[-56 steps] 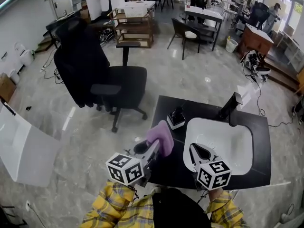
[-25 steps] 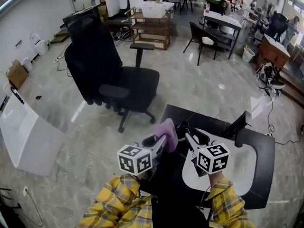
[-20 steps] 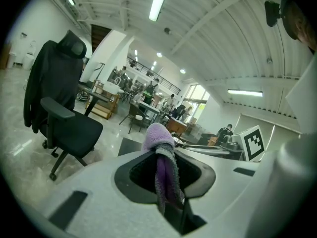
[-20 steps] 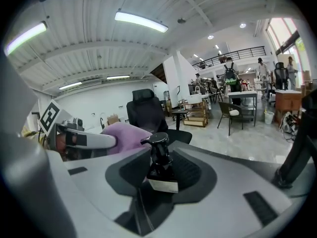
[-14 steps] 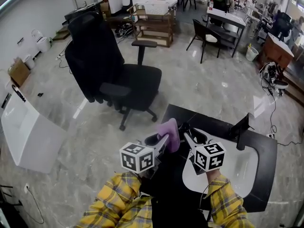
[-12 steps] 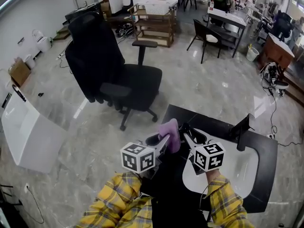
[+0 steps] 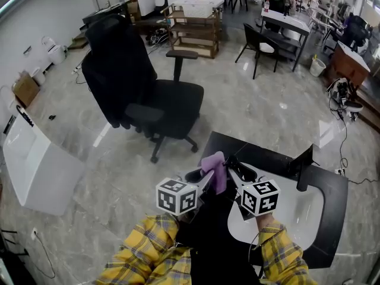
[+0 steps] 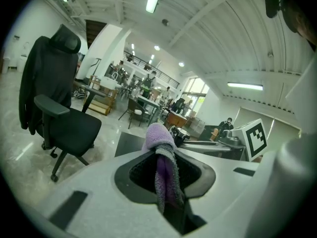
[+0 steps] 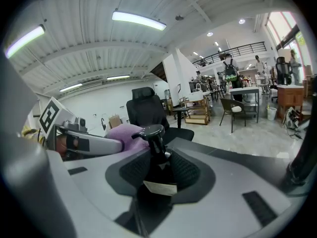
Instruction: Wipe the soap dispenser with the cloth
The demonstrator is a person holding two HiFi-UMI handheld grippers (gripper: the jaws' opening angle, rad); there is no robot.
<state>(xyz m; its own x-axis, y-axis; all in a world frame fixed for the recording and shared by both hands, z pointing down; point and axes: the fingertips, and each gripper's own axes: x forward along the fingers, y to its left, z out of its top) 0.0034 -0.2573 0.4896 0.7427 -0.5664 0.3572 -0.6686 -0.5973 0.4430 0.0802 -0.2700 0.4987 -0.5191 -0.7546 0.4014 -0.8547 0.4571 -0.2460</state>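
A large open hall with a pale polished stone floor spreads out below. A black office chair stands on it to the left, a wooden shelf unit sits further back, and desks with seated people run along the far side. A white panel lies tilted on the floor at the left edge. Nearest the person is a black countertop with a white sink basin set into it and a black faucet behind the basin.

Both arms in yellow plaid sleeves reach over the near left corner of the countertop. The left gripper is clenched on a purple cloth. The fabric is pinched between the jaws and bunches into a rounded wad beyond their tips.

The right gripper grasps the black soap dispenser. Its jaws close on the bottle's body, and the pump head stands upright above them. A small white label shows lower on the bottle.

The two grippers sit just beside each other, tips angled inward. In the right gripper view the wad of cloth lies against the left side of the pump head and appears to touch it, though the exact contact is hard to confirm. Whether the dispenser's base rests on the countertop cannot be told.
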